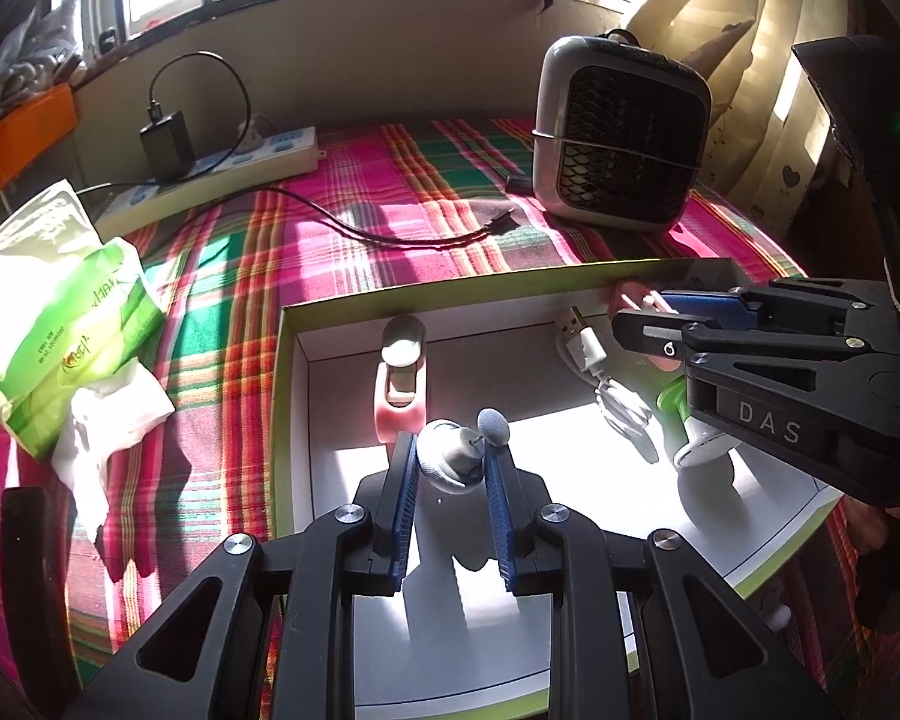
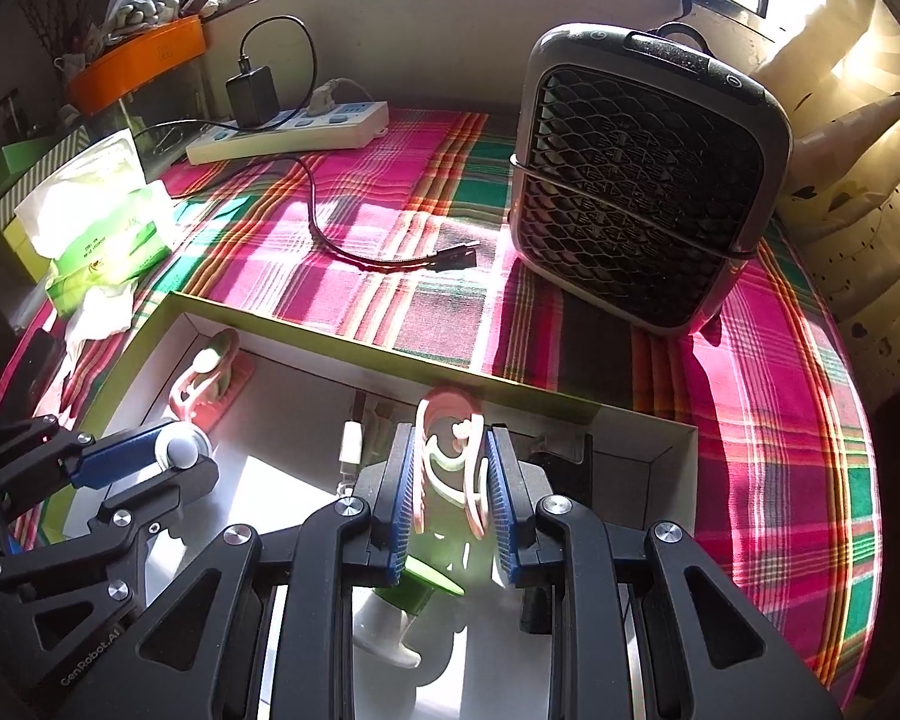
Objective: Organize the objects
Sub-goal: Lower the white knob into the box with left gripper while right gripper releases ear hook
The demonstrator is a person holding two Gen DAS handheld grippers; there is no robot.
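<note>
A shallow box with a green rim [image 1: 450,294] and white inside lies on the plaid cloth. My left gripper [image 1: 450,447] is shut on a small grey and white rounded gadget [image 1: 450,462] just above the box floor. My right gripper [image 2: 447,438] is shut on a pink and pale green clip-like piece [image 2: 450,456] over the box's far side. In the box lie a pink holder [image 1: 399,384], a white USB cable [image 1: 591,354] and a green and white item [image 2: 417,591] below the right gripper. Each gripper shows in the other's view: right gripper [image 1: 636,312], left gripper [image 2: 192,450].
A grey fan unit [image 2: 642,192] stands at the back right. A white power strip [image 2: 288,132] with a black charger [image 2: 252,93] lies at the back, its black cable [image 2: 390,261] trailing over the cloth. A green tissue pack [image 1: 72,324] sits left of the box; curtains hang right.
</note>
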